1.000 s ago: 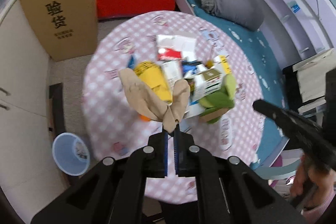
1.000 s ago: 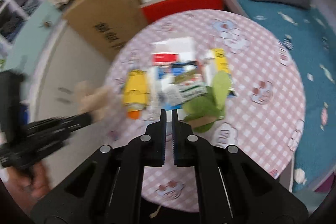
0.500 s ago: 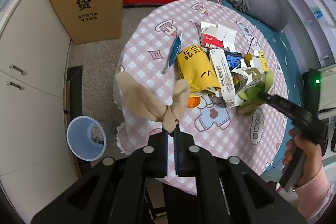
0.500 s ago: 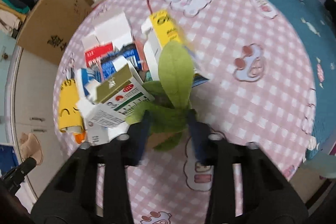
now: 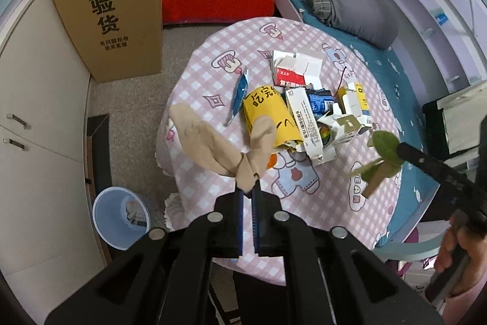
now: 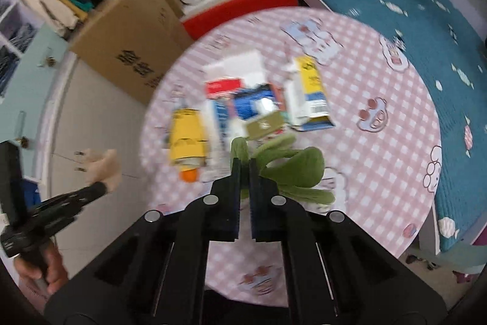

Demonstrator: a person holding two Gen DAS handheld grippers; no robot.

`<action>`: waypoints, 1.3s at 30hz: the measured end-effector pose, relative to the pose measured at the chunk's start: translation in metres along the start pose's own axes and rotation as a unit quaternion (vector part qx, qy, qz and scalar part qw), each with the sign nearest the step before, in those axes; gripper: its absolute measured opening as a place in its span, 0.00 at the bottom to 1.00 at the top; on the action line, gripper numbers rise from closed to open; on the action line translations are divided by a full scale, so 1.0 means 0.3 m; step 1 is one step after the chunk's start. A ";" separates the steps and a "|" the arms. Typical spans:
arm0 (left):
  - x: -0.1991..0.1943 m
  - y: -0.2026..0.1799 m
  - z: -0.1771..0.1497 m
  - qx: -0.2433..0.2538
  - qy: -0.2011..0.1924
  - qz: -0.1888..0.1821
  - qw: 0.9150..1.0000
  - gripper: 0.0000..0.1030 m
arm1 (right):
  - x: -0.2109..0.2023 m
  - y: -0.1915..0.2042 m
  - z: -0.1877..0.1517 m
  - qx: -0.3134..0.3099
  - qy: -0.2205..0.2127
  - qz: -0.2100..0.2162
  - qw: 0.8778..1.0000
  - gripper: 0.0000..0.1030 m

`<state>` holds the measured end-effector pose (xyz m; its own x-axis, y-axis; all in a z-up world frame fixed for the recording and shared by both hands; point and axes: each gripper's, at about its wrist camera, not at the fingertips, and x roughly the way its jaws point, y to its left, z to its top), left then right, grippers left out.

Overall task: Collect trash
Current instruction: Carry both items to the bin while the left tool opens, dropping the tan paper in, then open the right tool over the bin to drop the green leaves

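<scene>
1. Trash in hand: the left gripper [image 5: 248,188] is clenched on a beige stocking [image 5: 225,148], limp and light, pinched at its bunched middle so both ends flop over the table's left edge.
2. The right gripper [image 6: 245,172] is clamped on a leafy green vegetable [image 6: 292,169], soft and easily torn (best held by the stem), hanging above the table's near side.
3. Yellow bag [image 5: 269,118] and torn cartons [image 5: 307,124] lie mid-table [image 5: 304,215], light and crushable.
4. The blue bin [image 5: 121,218] on the floor, left of the table, holds some scraps.
</scene>
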<state>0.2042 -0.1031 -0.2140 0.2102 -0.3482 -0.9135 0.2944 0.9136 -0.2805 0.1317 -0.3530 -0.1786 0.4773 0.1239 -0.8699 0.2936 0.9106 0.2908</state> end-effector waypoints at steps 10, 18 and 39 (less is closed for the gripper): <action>-0.135 0.218 -0.126 0.003 -0.009 0.002 1.000 0.04 | -0.034 0.407 -0.145 -0.049 0.000 0.067 0.997 0.05; -0.203 0.572 -0.281 -0.080 0.013 0.045 0.996 0.04 | 0.142 0.803 -0.291 -0.153 0.072 0.121 0.978 0.05; -0.261 1.002 -0.461 -0.215 0.040 0.095 0.971 0.57 | 0.358 1.269 -0.519 -0.289 0.157 0.137 0.934 0.05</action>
<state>0.1474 0.2278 -0.2675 0.1441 -0.1629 -0.9761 -0.1627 0.9690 -0.1858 0.1657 0.0683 -0.2233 0.1749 0.4109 -0.8947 -0.3442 0.8769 0.3355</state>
